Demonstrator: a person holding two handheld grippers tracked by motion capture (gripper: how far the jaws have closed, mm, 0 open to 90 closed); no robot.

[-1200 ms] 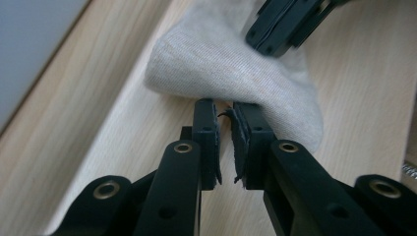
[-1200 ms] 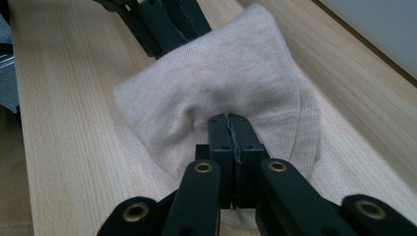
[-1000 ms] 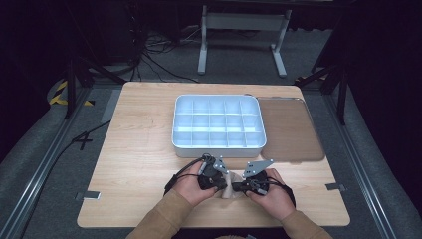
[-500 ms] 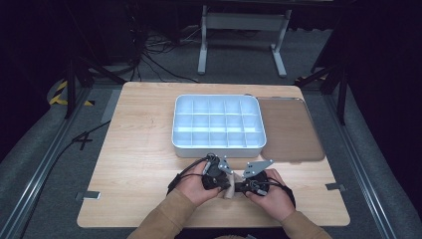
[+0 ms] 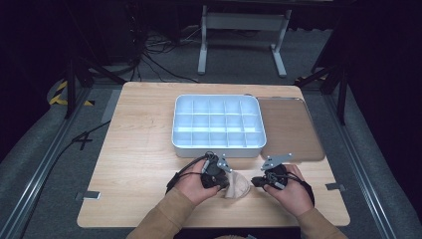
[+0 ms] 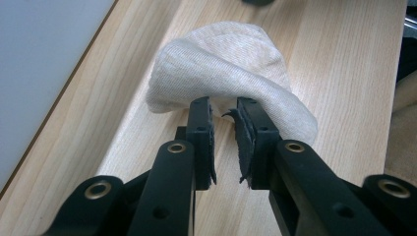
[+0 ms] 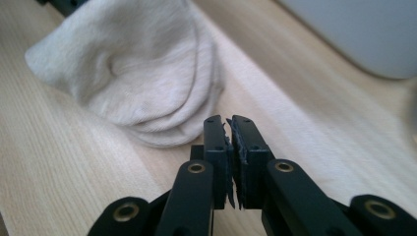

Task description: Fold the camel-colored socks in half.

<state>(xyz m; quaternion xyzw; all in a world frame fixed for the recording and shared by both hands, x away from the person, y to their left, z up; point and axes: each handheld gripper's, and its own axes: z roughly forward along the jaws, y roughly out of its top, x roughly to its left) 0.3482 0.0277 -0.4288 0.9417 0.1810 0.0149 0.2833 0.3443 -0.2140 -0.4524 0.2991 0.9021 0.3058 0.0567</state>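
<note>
Between the two grippers, near the table's front edge, lies a small bundle of cream knitted cloth [image 5: 237, 185]. From the left gripper [image 6: 224, 110], its jaws stand a little apart with a narrow gap between the pads, and the tips sit right at the cloth's near fold, touching or all but touching it; whether any fabric is caught between them I cannot tell. From the right gripper [image 7: 227, 123], the jaws are pressed together on nothing, and the cloth [image 7: 137, 73] lies just ahead and off to one side of the tips, slightly apart from them.

So the left gripper is the nearer of the two, already at the edge, and the bundle sits squarely along its line of reach. Seen from above, the cloth's longer run goes roughly away from the person, between the two hands.

It looks like a rolled or folded sock: soft, ribbed, pale beige, with layered rounded edges. It will likely sag and unroll if lifted by one fold.

Beyond it stands a white compartment tray [image 5: 219, 144], with a brown mat [image 5: 288, 124] beside.
</note>
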